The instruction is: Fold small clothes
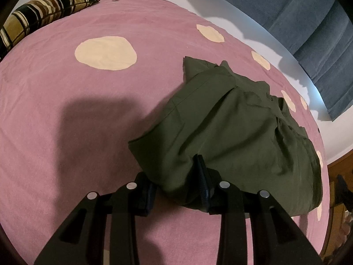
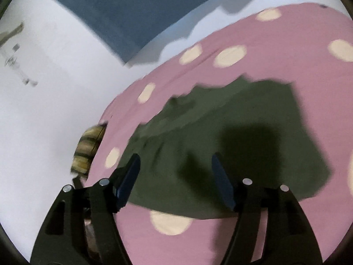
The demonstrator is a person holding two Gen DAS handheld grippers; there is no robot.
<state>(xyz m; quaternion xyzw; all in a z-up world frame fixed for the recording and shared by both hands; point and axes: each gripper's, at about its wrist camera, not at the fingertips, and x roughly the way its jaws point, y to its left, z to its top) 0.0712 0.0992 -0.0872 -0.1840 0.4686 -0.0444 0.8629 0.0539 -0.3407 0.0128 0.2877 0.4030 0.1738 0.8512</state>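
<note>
On the pink bedspread [image 1: 66, 110] with cream dots, the dark green garment [image 1: 231, 128] lies bunched, partly folded, from centre to 4 o'clock in the left wrist view. Left gripper [image 1: 176, 183]: jaws part-open with the near hem of the garment between them; fabric drapes against the right-hand pad, so it looks mid-grab or mid-release, cannot tell whether it actually clamps. Likely placed there to lift that hem over for the next fold. Right gripper [image 2: 176, 176]: jaws wide, holding nothing, hovering above the garment [image 2: 220, 137] near its 6 o'clock edge, casting a shadow on it; view is motion-blurred. Striped pillow [image 1: 44, 11] at 10 o'clock, well apart. Blue curtain [image 1: 297, 11] at 1 o'clock.
</note>
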